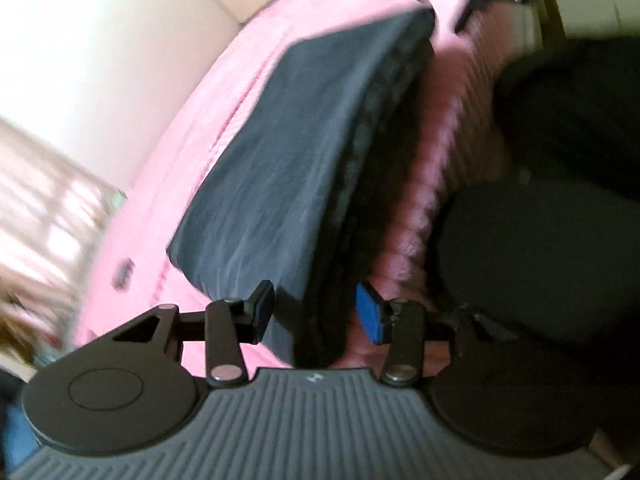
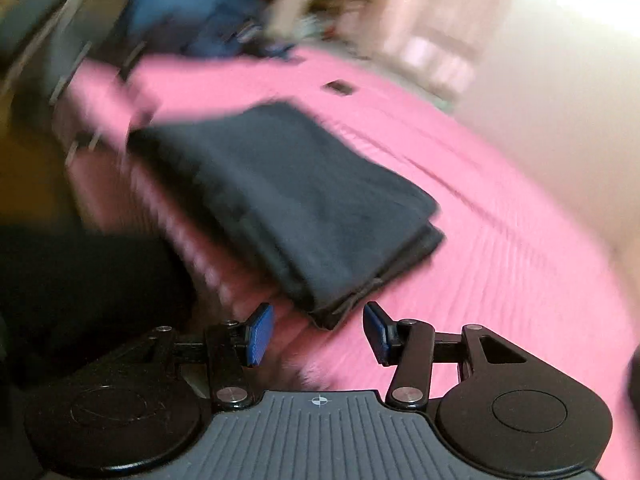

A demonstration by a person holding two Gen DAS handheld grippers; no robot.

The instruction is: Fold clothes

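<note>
A dark grey garment (image 1: pixel 288 152) lies folded into a thick rectangle on a pink bedspread (image 1: pixel 168 184), near the bed's edge. My left gripper (image 1: pixel 316 312) stands open right at the garment's near corner, nothing pinched between its blue pads (image 1: pixel 370 314). The right wrist view shows the same folded garment (image 2: pixel 280 200) in stacked layers, its near corner just ahead of my right gripper (image 2: pixel 318 334). That gripper is open too, its blue pads (image 2: pixel 258 336) holding nothing. Both views are motion-blurred.
The pink bedspread (image 2: pixel 500 240) stretches wide to the right of the garment. A pile of blue clothing (image 2: pixel 200 12) sits beyond the bed's far end. Dark shapes (image 1: pixel 560 220) lie below the bed edge. A pale wall (image 1: pixel 100 40) borders the bed.
</note>
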